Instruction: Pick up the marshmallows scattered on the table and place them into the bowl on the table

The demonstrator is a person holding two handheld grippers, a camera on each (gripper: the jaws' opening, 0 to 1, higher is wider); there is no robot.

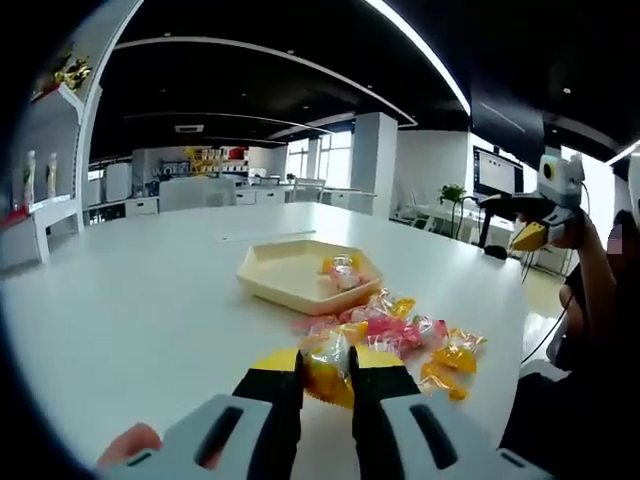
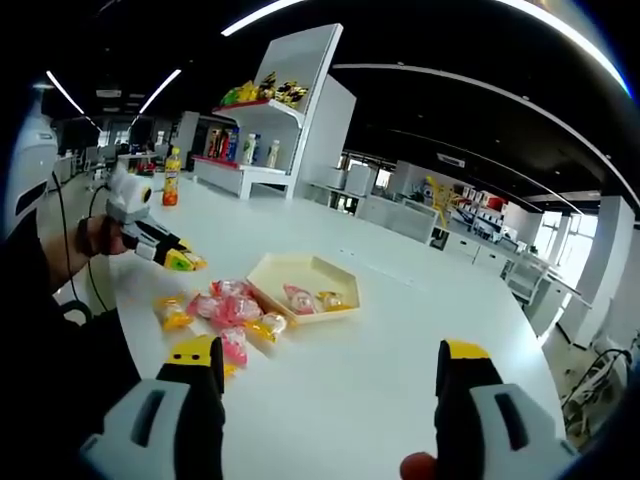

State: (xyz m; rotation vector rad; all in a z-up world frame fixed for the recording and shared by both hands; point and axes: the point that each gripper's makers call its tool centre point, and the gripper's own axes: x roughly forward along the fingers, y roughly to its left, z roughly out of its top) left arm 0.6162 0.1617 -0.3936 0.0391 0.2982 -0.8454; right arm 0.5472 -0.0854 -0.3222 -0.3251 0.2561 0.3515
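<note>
My left gripper (image 1: 327, 368) is shut on a yellow-wrapped marshmallow (image 1: 330, 378), held above the white table near its front. Just beyond lies a pile of pink and yellow wrapped marshmallows (image 1: 392, 328). Behind them sits the cream hexagonal bowl (image 1: 285, 272) with a couple of marshmallows (image 1: 343, 270) inside. In the right gripper view my right gripper (image 2: 330, 365) stands wide open and empty, raised over the table, with the bowl (image 2: 285, 268) and the pile (image 2: 225, 310) ahead. The left gripper (image 2: 183, 261) shows there at the left, a hand holding it. The right gripper (image 1: 530, 236) appears at the far right.
The round white table (image 1: 150, 300) stretches wide to the left of the bowl. An orange bottle (image 2: 172, 188) stands on its far side. A white shelf unit (image 2: 270, 120) with bottles and snacks rises behind. The person's body is by the table edge (image 1: 590, 330).
</note>
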